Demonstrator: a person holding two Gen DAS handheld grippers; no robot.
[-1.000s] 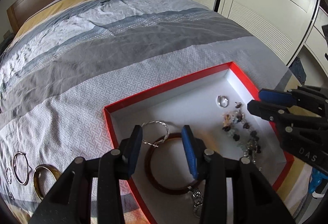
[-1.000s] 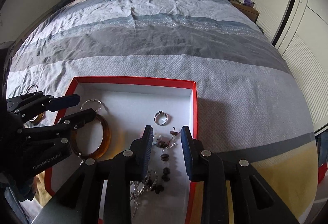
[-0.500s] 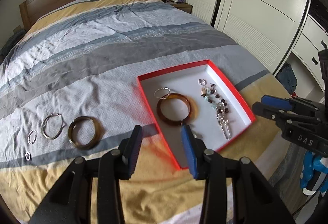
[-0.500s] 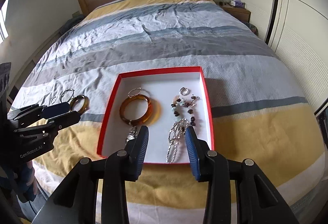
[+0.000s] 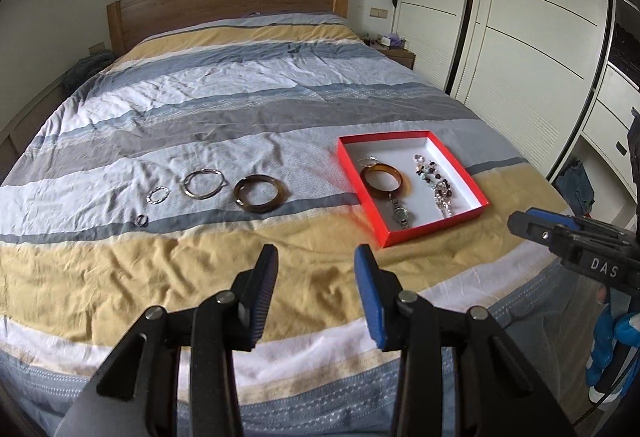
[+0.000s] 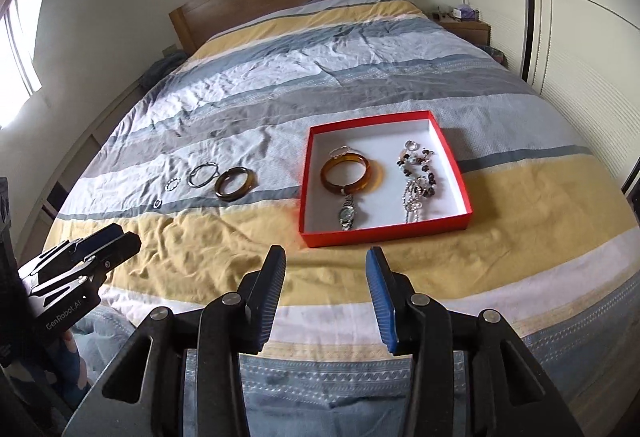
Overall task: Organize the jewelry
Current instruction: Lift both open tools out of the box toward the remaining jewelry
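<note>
A red box (image 5: 438, 227) (image 6: 384, 233) with a white floor lies on the bed. It holds an amber bangle (image 5: 381, 177) (image 6: 347, 175), a watch (image 5: 400, 213) (image 6: 346, 215), a thin hoop and a beaded necklace (image 5: 436, 181) (image 6: 418, 177). Left of the box on the bedspread lie a dark bangle (image 5: 260, 193) (image 6: 235, 183), a silver hoop (image 5: 203, 183) (image 6: 203, 175), a small twisted ring (image 5: 158, 195) (image 6: 173, 184) and a tiny ring (image 5: 142, 220) (image 6: 157, 203). My left gripper (image 5: 316, 265) and right gripper (image 6: 325, 267) are both open and empty, held back above the foot of the bed.
A wooden headboard (image 5: 228, 3) stands at the far end. White wardrobe doors (image 5: 520, 37) run along the right. A nightstand (image 6: 466, 27) sits by the far right corner. The striped bedspread (image 5: 240, 109) is wrinkled.
Both grippers have pulled back and up from the red box to the foot of the bed. They stayed open and empty. The loose rings and bangle on the bedspread have come fully into view.
</note>
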